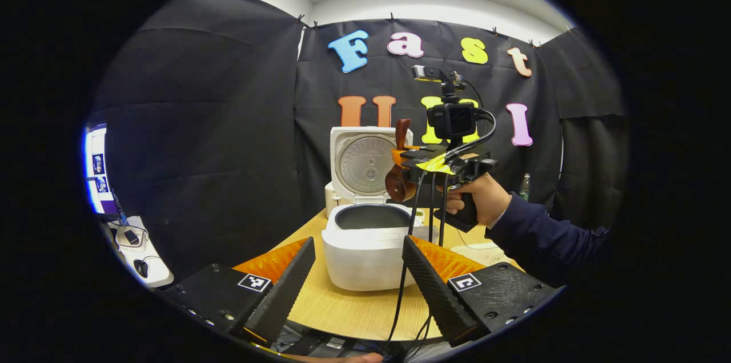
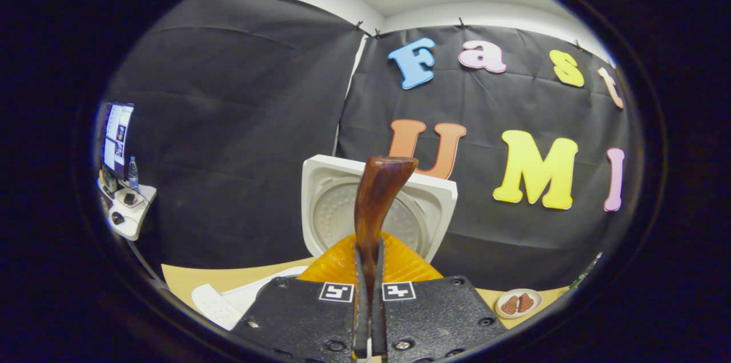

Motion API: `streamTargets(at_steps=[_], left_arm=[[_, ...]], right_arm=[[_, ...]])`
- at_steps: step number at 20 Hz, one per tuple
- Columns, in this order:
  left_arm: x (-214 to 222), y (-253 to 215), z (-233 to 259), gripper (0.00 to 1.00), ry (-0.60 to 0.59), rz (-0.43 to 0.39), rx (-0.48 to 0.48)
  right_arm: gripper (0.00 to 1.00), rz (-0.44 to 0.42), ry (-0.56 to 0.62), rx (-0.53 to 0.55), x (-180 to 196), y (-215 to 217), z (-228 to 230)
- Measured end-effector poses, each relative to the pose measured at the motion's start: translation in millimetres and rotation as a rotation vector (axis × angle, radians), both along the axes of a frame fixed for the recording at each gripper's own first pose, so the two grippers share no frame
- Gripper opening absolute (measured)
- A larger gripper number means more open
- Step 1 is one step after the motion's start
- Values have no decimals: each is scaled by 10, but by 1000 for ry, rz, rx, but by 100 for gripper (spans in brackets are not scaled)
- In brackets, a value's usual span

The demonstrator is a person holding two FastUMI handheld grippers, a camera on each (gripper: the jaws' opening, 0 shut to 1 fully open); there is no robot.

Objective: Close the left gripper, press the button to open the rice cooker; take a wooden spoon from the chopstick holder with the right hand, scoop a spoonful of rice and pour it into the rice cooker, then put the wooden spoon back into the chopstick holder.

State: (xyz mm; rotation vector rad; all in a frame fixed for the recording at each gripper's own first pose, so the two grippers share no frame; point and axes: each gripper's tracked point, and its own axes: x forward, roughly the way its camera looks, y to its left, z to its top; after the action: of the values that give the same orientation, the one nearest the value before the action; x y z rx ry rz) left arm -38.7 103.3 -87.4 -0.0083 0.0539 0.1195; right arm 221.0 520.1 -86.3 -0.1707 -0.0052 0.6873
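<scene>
wooden spoon (image 2: 377,203) clamped between right gripper (image 2: 369,294) fingers, handle upward

My right gripper (image 1: 406,164) carries a black camera block (image 1: 451,120) and looped black cables (image 1: 480,134). My sleeve (image 1: 548,234) is dark navy. Square coded markers (image 2: 366,291) sit on both gripper bodies.

One rice cooker (image 1: 365,249) stands on one table (image 1: 342,306); one wooden spoon (image 2: 377,203); two grippers, left gripper (image 1: 357,280) and right gripper (image 2: 368,317); one small plate (image 2: 517,303).
</scene>
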Motion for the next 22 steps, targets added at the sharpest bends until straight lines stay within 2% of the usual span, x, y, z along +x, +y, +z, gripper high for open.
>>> streamTargets(at_steps=[4,9,15,22], left_arm=[[77,-14,138,97,-47,15,-34],[344,-432,274,94,-81,-43,-112],[572,-749,465,94,-112,-82,-102],[778,-1001,552,93,-123,-85,-33]], right_arm=[[5,-22,8,62,-96,-456,152],[5,-78,51,133,-131,-1354,392],[5,-189,107,229,-183,-2474,629],[7,-348,40,268,-105,-3653,854]])
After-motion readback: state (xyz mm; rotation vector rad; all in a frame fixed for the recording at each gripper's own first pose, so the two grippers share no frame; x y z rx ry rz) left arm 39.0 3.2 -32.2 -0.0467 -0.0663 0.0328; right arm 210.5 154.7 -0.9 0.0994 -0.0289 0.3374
